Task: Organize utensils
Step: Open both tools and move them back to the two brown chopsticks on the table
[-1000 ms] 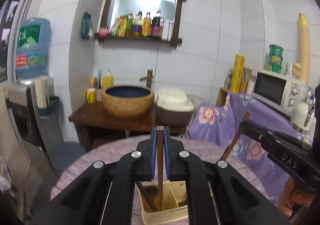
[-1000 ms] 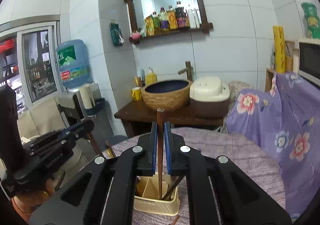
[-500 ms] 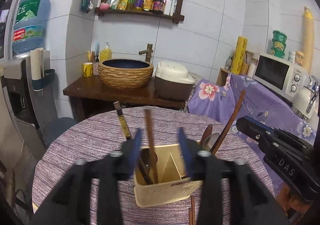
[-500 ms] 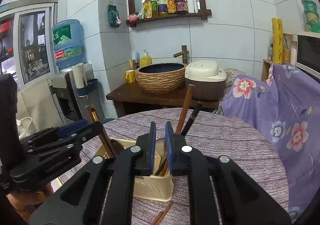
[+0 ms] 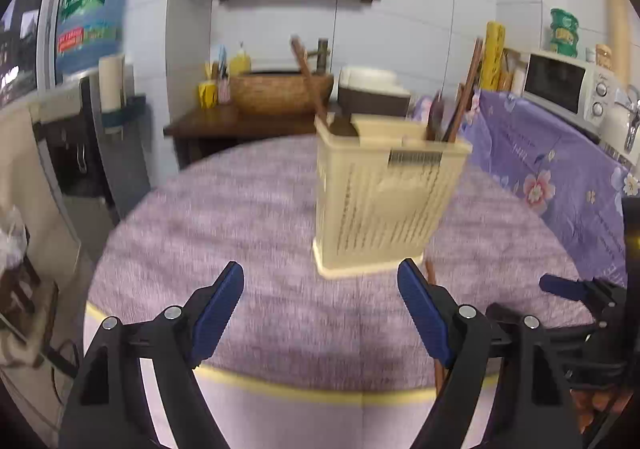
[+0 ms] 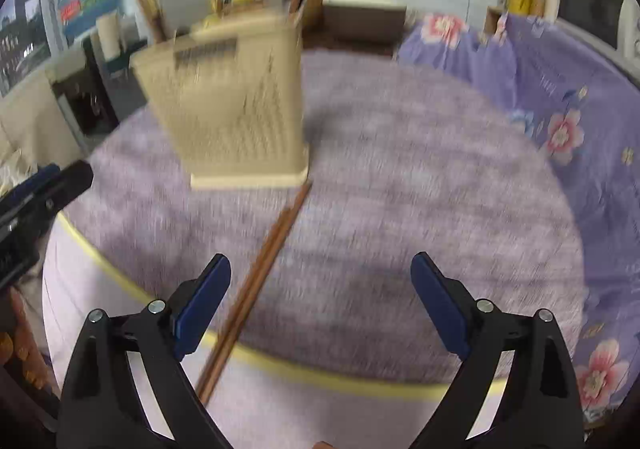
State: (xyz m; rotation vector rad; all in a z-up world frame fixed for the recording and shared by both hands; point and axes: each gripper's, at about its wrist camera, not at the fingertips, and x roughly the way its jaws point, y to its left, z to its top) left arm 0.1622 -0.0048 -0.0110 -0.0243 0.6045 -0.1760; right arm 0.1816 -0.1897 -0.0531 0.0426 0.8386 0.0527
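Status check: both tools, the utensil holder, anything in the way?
Left tool and right tool both opening, nothing between pads. Utensil holder upright, utensils inside. Chopsticks loose on the table by the right tool.

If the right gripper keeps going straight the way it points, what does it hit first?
Probably the tablecloth. The right gripper, jaws opening and empty, points down at bare cloth. The chopsticks lie just inside its left finger, the holder farther left. Blur makes depth uncertain.
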